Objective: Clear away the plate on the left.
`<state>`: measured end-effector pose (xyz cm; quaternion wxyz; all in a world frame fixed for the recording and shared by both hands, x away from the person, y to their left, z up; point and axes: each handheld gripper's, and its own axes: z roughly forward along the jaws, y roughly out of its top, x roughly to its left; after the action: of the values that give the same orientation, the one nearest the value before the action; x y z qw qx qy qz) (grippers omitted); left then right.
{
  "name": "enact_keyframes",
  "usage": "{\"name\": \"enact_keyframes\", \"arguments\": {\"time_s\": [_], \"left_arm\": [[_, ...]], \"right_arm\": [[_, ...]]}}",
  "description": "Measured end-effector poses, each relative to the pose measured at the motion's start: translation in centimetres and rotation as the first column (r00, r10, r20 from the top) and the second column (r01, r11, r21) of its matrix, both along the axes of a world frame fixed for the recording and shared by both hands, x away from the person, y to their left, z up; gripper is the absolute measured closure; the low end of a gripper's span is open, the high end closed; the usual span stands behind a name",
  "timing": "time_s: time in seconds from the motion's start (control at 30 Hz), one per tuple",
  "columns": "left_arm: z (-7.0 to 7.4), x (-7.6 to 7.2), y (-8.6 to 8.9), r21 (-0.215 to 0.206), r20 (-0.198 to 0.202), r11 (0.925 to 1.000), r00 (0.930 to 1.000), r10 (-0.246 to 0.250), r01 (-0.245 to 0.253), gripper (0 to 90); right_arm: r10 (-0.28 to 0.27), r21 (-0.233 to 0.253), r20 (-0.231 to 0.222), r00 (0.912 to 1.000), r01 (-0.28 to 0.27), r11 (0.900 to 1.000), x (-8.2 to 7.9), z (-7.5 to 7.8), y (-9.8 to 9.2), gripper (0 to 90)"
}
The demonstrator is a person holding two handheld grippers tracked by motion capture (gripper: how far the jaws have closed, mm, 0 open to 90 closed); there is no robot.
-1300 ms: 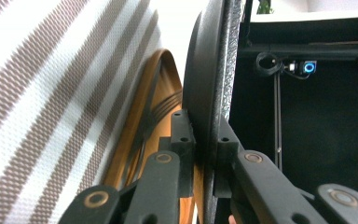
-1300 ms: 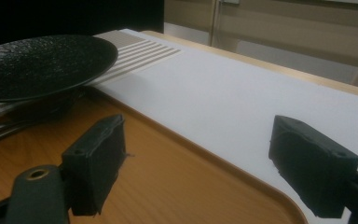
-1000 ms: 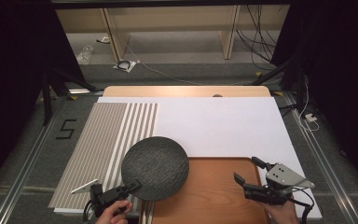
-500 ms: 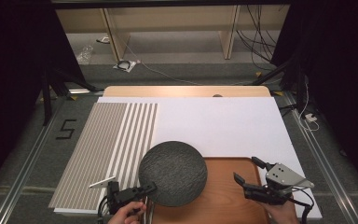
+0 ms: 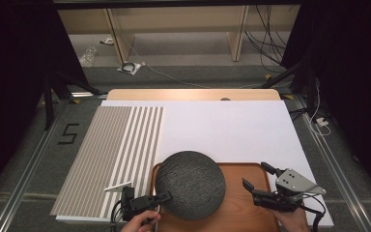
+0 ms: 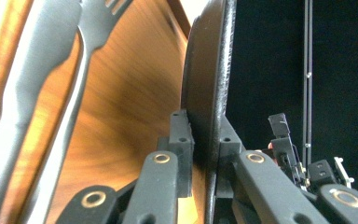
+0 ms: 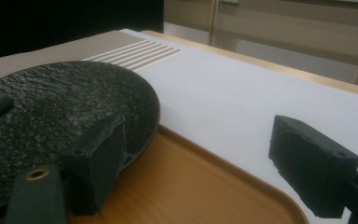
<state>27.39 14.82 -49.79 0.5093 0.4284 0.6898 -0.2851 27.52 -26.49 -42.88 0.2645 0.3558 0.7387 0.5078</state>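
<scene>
Your left gripper (image 5: 160, 197) clenched the black plate's (image 5: 190, 184) rim, lower centre, over the wooden tray (image 5: 244, 212). Your right gripper (image 5: 260, 180) sat released, lower right.

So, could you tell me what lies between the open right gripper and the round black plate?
Bare wooden tray, seen in the high view, between right gripper and plate.

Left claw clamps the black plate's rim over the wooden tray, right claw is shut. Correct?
Not quite: the right claw is open, its jaws spread apart with nothing between them, as the right gripper view shows. The rest holds: the left claw clamps the rim of the black plate over the wooden tray.
</scene>
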Motion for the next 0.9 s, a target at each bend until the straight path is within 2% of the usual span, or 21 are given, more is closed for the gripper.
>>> {"name": "enact_keyframes", "arguments": {"time_s": [0.4, 0.9], "left_arm": [[-0.5, 0.1, -1.5, 0.019, -0.013, 0.9983, 0.9984, -0.055, 0.056, 82.0], [-0.8, 0.1, -3.2, 0.029, -0.019, 0.9917, 0.992, -0.125, 0.125, 81.9]], "right_arm": [[0.0, 0.003, 0.001, 1.0, 0.0, 1.0, 0.0, 0.0, 0.0, 19.7], [-0.001, 0.007, 0.005, 1.0, 0.001, 1.0, 0.0, 0.0, 0.0, 19.7]]}}
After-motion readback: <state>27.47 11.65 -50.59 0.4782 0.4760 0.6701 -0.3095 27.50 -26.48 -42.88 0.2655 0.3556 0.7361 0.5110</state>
